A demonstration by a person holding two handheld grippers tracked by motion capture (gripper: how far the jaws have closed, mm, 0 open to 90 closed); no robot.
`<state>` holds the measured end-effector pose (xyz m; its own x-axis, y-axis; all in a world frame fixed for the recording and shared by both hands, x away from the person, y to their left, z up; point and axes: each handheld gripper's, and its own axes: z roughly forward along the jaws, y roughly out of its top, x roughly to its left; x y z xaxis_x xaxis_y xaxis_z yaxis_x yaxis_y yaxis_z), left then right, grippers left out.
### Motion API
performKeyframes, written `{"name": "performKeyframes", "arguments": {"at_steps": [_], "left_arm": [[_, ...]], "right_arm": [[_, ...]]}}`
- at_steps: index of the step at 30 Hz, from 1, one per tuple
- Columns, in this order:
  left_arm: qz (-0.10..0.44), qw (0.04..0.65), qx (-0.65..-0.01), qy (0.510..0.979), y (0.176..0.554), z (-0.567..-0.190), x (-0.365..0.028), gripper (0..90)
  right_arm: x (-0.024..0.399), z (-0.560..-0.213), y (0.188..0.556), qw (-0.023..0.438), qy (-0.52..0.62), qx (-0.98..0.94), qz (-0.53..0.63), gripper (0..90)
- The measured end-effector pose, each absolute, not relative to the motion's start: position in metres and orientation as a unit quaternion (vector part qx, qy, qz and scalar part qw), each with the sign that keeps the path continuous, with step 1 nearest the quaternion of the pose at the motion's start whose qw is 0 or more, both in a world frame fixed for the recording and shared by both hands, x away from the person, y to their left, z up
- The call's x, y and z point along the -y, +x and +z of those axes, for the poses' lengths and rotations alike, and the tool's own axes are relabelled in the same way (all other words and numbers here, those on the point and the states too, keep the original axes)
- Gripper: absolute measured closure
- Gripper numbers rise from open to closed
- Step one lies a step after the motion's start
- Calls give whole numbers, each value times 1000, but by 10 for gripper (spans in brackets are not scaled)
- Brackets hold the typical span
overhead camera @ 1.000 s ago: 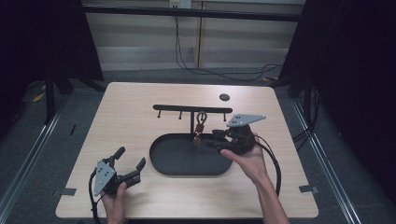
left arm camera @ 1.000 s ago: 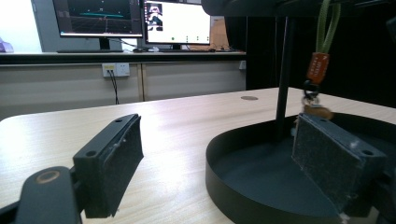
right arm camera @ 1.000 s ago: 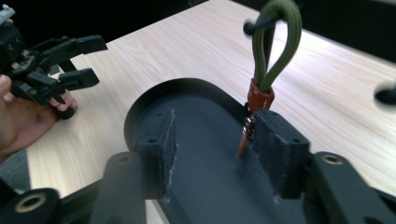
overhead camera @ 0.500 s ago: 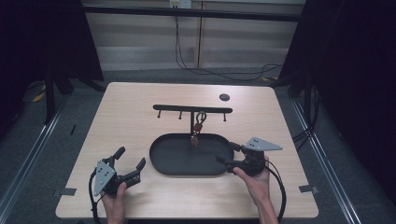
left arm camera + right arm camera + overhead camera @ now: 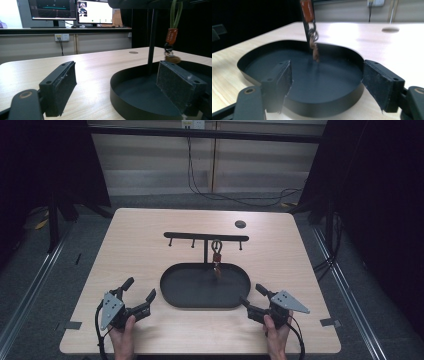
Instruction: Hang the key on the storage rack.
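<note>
Our right gripper has its jaws spread wide with nothing between the pads; they have just been opening, and a second ago they were up at the keychain, so we have let it go. That keychain now hangs by its loop from a peg of the black rack, ahead of the right jaws and above the far part of the oval black tray; in the right gripper view its orange tag and the brown charm under it dangle just beyond the jaws, over the tray floor. Since the earlier pictures our right hand has come down and back from the rack to the near right end of the tray, and the gripper now sits low over the table, jaws pointing at the tray wall. Our left gripper has not shifted: its jaws stand open and empty, just beside the tray's near left end, with the keychain up and to the right of them in the left gripper view.
</note>
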<state>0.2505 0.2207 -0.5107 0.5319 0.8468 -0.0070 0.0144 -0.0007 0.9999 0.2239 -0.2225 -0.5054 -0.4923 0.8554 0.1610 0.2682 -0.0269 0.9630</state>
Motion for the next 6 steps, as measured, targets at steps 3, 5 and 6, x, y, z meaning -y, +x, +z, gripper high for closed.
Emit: {"name": "performKeyframes", "arguments": {"at_steps": [3, 5, 6], "left_arm": [[338, 616, -346, 622, 250, -511, -221, 158], [337, 617, -347, 621, 250, -511, -221, 158], [337, 617, -347, 621, 250, -511, -221, 158]], "right_arm": [[222, -506, 223, 258, 433, -650, 569, 212], [221, -506, 218, 281, 425, -641, 574, 192], [221, -506, 218, 281, 425, -641, 574, 192]]}}
